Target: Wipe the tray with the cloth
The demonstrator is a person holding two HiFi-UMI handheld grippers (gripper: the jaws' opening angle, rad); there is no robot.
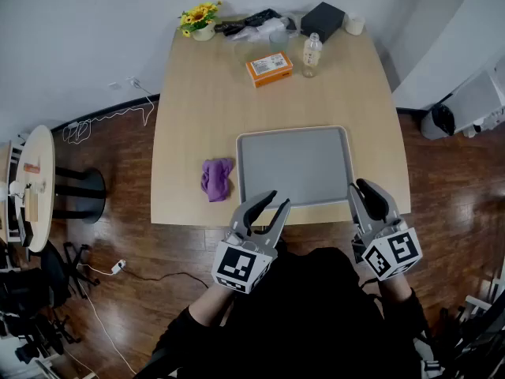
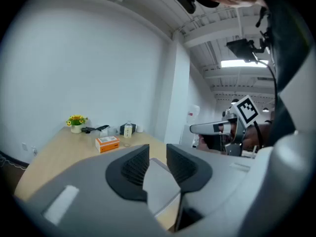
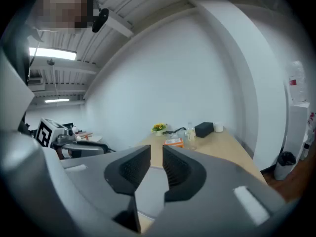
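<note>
Tray (image 1: 293,130): I see it flat on the table (image 1: 197,93), by the near edge.
Cloth (image 1: 216,178): purple, bunched, just left of the tray.
Left gripper (image 1: 278,200): fingers slightly spread, nothing between them, at the tray's near-left corner.
Right gripper (image 1: 359,186): fingers slightly spread, empty, at the near-right corner.

It looked like an office or meeting room. A pale wooden table (image 1: 197,133) stood against a plain white wall (image 1: 79,38) on dark wood flooring (image 1: 118,243). Loose cables (image 1: 77,133) lay by the left skirting, strip lights (image 2: 242,63) hung under an open ceiling, and a water dispenser (image 3: 297,122) stood far right.
</note>
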